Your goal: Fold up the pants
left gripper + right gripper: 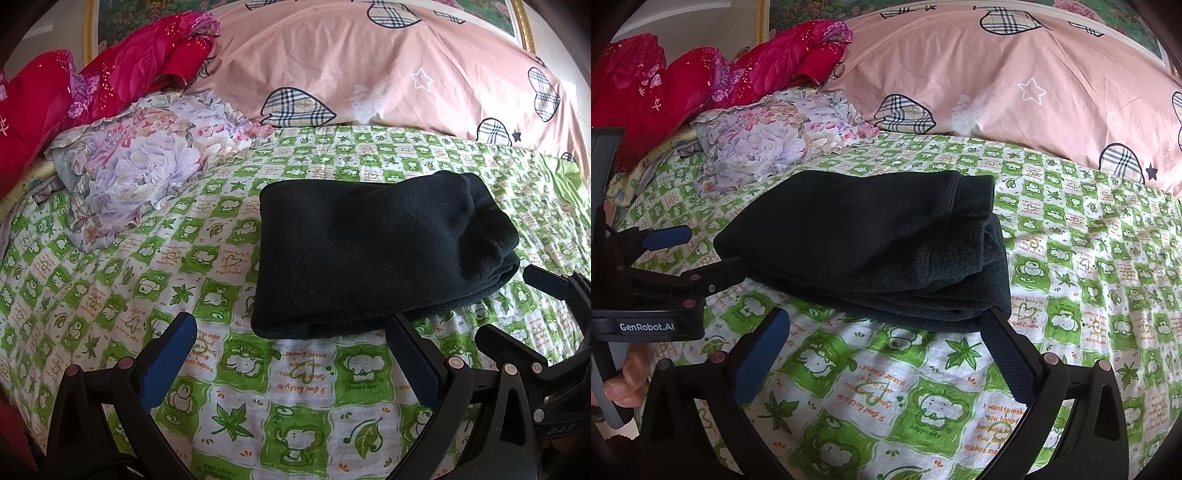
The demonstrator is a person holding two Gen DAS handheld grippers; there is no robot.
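Observation:
The dark green-black pants [380, 251] lie folded into a thick rectangular bundle on the green-and-white patterned bed sheet [207, 258]. My left gripper [291, 328] is open and empty, just in front of the bundle's near edge, its right finger close to the cloth. In the right wrist view the pants [871, 243] lie ahead, and my right gripper [882, 325] is open and empty at their near edge. The left gripper [698, 251] also shows there at the left, fingers apart, beside the bundle's left end.
A floral frilled pillow [144, 162] lies at the left back. Red bedding [92, 88] is piled behind it. A large pink duvet with checked hearts [369, 66] runs along the back. A framed picture hangs on the wall behind.

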